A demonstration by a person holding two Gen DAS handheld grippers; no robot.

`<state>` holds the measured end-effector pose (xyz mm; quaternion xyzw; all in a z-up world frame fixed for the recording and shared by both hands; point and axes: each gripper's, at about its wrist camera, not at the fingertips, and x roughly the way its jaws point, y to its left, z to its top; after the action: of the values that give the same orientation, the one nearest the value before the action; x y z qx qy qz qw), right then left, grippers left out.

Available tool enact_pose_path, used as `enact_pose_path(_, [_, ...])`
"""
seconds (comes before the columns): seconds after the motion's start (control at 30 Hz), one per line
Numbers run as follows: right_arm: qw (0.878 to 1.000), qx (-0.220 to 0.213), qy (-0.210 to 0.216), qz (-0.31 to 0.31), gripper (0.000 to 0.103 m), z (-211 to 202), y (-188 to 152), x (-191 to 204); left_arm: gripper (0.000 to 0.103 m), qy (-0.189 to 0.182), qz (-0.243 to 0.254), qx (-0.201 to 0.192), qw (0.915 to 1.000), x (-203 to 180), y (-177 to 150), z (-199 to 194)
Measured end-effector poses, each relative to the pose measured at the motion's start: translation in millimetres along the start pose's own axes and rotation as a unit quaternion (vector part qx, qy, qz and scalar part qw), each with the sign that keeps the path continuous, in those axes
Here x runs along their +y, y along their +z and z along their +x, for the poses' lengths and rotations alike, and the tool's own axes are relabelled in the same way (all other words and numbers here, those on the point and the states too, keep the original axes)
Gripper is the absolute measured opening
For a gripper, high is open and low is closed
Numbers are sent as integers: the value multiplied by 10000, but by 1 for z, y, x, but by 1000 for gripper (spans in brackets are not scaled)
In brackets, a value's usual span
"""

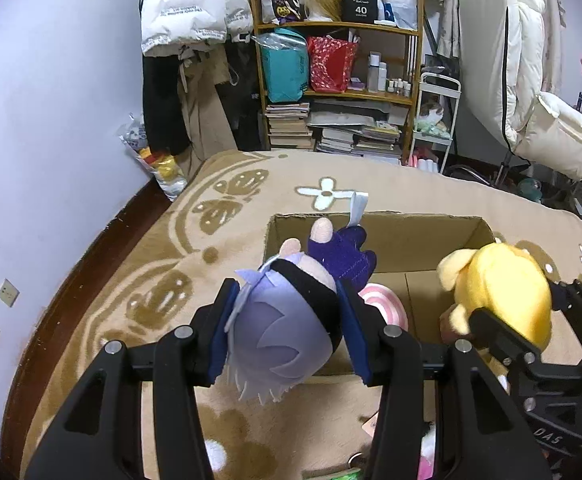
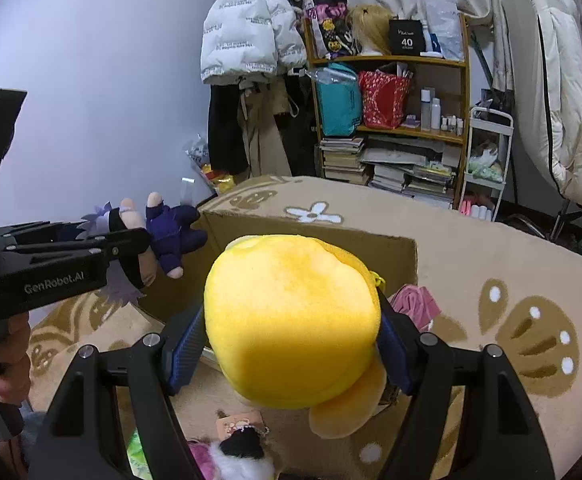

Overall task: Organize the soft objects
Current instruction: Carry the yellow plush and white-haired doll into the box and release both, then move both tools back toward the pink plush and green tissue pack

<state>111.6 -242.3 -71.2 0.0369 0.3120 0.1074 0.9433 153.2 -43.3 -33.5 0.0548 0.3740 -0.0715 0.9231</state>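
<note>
My left gripper [image 1: 287, 328] is shut on a plush doll [image 1: 283, 340] with lilac hair, a black blindfold and a dark purple suit, held over the near left edge of an open cardboard box [image 1: 411, 236]. The doll also shows in the right wrist view [image 2: 171, 232]. My right gripper [image 2: 291, 344] is shut on a round yellow plush [image 2: 291, 328], held above the box [image 2: 371, 248]; the plush also shows in the left wrist view [image 1: 507, 292]. A pink-and-white swirl plush [image 1: 387, 304] lies inside the box.
The box stands on a tan blanket [image 1: 171, 280] with brown and white flower patterns. A pink cloth [image 2: 415, 304] lies right of the box. More small plush items [image 2: 235, 448] lie near the front. A cluttered shelf [image 1: 339, 60] and hanging coats stand behind.
</note>
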Motion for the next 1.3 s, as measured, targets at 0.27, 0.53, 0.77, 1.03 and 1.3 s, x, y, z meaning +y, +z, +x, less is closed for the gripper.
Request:
enact_pose_path(0.27, [9999, -11, -40, -113, 80, 7, -1, 1, 51, -83, 36, 110, 9999, -5, -1, 16])
enact_pose_path(0.53, [9999, -46, 41, -105, 89, 6, -1, 1, 80, 71, 2, -31, 10000, -3, 0, 11])
enact_pose_path(0.77, [9996, -256, -12, -119, 101, -6, 0, 1, 97, 247, -116, 31, 9996, 6, 0, 3])
enact_pose_path(1.03, [9999, -141, 31, 53, 103, -26, -2, 0, 100, 308, -245, 282, 9988, 18, -5, -15])
enact_pose_path(1.3, [9999, 47, 36, 160, 103, -51, -14, 1, 100, 271, -394, 633, 9968, 26, -25, -36])
